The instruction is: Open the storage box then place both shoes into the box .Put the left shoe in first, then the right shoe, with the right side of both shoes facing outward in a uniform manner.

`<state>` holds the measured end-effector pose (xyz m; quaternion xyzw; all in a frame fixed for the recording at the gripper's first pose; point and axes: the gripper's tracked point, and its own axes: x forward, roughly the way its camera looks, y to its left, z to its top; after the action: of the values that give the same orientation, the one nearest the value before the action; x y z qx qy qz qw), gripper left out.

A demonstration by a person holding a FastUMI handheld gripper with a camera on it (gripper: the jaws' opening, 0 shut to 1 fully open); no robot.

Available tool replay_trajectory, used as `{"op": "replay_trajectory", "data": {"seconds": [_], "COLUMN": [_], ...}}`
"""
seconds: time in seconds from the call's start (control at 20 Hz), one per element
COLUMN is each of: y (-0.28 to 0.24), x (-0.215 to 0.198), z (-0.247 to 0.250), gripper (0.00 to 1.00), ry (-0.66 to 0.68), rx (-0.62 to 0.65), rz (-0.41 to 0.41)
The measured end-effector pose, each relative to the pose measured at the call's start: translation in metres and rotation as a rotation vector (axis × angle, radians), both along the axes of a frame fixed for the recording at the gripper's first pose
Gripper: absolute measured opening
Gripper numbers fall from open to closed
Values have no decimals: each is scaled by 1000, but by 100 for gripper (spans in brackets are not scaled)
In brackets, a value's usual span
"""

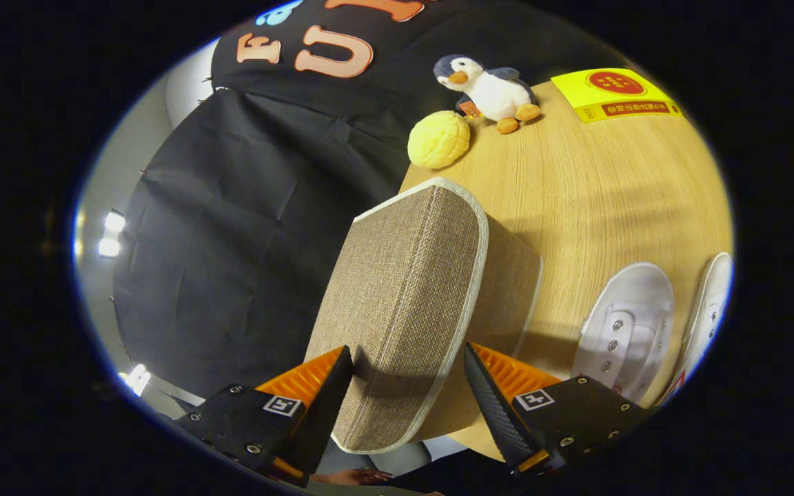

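Note:
The storage box is brown woven fabric with white trim and stands on the wooden table. Its lid reaches back between my fingers. My gripper is shut on the lid's near edge, one finger on each side of it. Whether the lid is lifted off the box I cannot tell. Two white lace-up shoes lie on the table beyond the box's far side: one shoe close to the box, the other shoe past it.
A plush penguin, a yellow bumpy ball and a yellow card sit at the far end of the table. The table's edge runs along the box, with black cloth beyond it. A hand shows under the fingers.

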<state>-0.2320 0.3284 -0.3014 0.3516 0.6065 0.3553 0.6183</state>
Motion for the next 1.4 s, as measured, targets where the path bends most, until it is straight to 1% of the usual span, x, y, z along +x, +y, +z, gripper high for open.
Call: {"op": "replay_trajectory", "data": {"seconds": [0.15, 0.25, 0.3, 0.35, 0.55, 0.6, 0.75, 0.8, 0.95, 1.05, 1.1, 1.15, 1.2, 1.3, 1.4], "y": [6, -1, -7, -11, -20, -19, -8, -2, 16, 26, 29, 34, 40, 53, 69], "x": [-4, -8, -9, -8, 10, 12, 19, 19, 17, 26, 32, 40, 47, 59, 63], "z": [8, 15, 19, 24, 52, 62, 78, 80, 99, 110, 118, 124, 131, 139, 149], "gripper": [96, 94, 90, 88, 80, 75, 69, 63, 53, 48, 42, 39, 34, 28, 23], "ry": [67, 81, 81, 86, 69, 62, 37, 34, 62, 54, 47, 38, 22, -8, 12], "rx": [54, 62, 61, 69, 114, 130, 151, 155, 218, 237, 245, 252, 258, 264, 286], "rz": [-13, 0, 2, -2, -57, -69, -75, -69, -72, -105, -124, -143, -159, -176, -187]}}
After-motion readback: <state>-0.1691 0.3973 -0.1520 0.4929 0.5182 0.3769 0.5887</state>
